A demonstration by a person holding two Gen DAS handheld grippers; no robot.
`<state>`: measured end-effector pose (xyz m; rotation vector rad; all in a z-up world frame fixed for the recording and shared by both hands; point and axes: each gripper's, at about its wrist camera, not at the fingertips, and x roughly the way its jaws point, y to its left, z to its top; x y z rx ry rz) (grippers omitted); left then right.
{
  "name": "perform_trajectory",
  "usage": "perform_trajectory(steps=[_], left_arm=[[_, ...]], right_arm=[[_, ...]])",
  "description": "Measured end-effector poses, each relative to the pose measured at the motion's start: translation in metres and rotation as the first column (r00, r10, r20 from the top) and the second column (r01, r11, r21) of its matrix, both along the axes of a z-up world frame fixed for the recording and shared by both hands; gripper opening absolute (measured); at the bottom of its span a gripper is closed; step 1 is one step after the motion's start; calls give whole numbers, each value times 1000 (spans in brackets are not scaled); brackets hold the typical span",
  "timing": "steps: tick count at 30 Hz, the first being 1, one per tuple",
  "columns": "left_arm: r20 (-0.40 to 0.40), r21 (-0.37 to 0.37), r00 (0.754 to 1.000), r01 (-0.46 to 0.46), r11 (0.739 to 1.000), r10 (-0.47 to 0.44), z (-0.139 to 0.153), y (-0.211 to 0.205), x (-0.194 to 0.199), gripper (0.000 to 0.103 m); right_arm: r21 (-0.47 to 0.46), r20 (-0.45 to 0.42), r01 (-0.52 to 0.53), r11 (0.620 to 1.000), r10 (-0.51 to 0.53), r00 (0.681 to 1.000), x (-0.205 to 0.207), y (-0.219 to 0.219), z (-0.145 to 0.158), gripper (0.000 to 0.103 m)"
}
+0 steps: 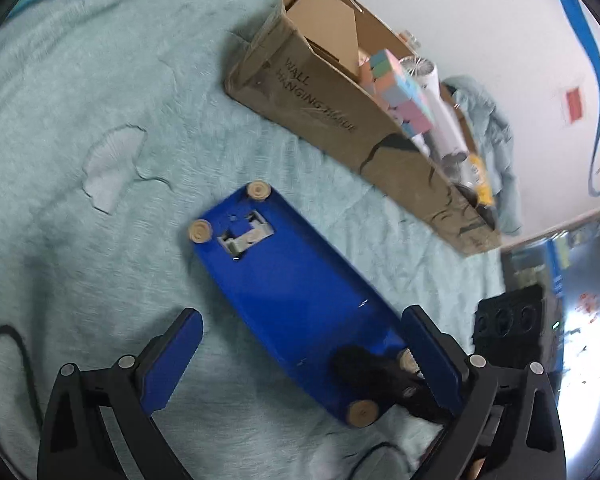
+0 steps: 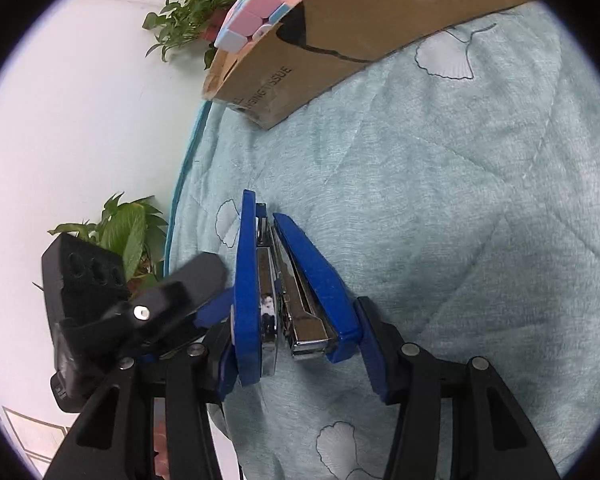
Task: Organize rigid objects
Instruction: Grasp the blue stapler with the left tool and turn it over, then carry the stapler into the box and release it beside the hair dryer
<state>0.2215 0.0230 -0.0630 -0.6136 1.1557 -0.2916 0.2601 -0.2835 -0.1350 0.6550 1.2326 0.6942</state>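
A blue stapler (image 1: 296, 292) shows its flat underside with round tan feet in the left wrist view. My left gripper (image 1: 300, 364) is open, its fingers on either side of the stapler's near end without closing on it. In the right wrist view my right gripper (image 2: 300, 344) is shut on the blue stapler (image 2: 284, 280), seen edge-on with its chrome magazine showing. The left gripper's black finger (image 2: 172, 300) shows beside it. A brown cardboard box (image 1: 340, 120) with a pastel cube puzzle (image 1: 400, 88) and white items inside stands beyond; it also shows in the right wrist view (image 2: 340, 28).
A light teal quilt (image 1: 80, 120) with shell prints covers the surface. A crumpled teal cloth (image 1: 488, 128) lies behind the box. Green potted plants (image 2: 192, 8) stand by the white wall. The bed's edge runs along the left in the right wrist view.
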Motion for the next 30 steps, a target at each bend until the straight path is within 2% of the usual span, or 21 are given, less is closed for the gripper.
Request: perform_trajectory(steps=[1,3,7,9,18,24,30], left_arm=[[-11,-21,1000,4,1000,-4,-2,-1,2,97],[-15,-40,1000,18,999,-19,-5,-6,7,80],[-16,3,1000,23,1000,-23,-7,-17,7,76],[-7,-1,1000,20,1000,-20,-7,-17,7,73],[37,0,999,14,1000,-14,5,-13,7,66],[101,-5,995,25,1000,-25,31,-11,15,60],[166,2,985,56,998,-55,67,-13,37,60]], right_arm=[[-2,1,-1,1000,1,1000,0,0,0,51],[-25,19,-17,1000,18,1000,-2,5,2,51],[-91,59,-58,994,64,996,-8,20,7,51],[-115,75,-69,991,78,994,-11,24,9,51],[-105,100,-90,990,100,990,-22,36,9,50],[-91,137,-86,992,98,986,-13,35,27,50],[-82,206,-54,995,70,976,2,31,53,50]])
